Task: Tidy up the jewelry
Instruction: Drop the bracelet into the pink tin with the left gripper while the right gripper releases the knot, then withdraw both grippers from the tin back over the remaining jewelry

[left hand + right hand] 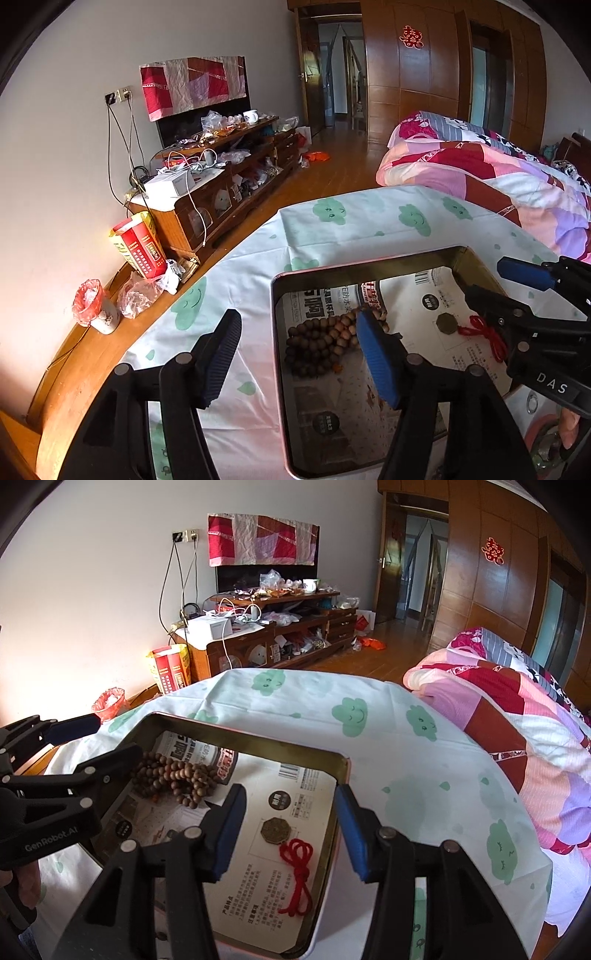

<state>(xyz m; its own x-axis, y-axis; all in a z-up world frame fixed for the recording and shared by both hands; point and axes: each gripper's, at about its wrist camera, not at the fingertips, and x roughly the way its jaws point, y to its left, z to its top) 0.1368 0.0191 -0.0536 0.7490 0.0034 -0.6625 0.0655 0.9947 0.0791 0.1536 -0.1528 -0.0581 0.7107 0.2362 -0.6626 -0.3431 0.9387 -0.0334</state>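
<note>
A metal tin tray (280,332) (343,771) lined with printed paper lies on a cloud-print cloth. Inside it lie a pile of brown wooden beads (321,343) (177,779) and an octagonal brass pendant (446,324) (272,830) on a red knotted cord (487,338) (297,878). My left gripper (299,363) is open and empty, straddling the tray's left wall beside the beads. My right gripper (291,834) is open and empty, hovering over the pendant; it also shows in the left wrist view (495,288).
The table's cloud-print cloth (406,753) borders a bed with a pink and red quilt (517,716) on the right. A cluttered wooden TV cabinet (221,177) stands by the wall. A red-bagged cup (94,312) and a red-and-yellow carton (138,245) sit on the floor.
</note>
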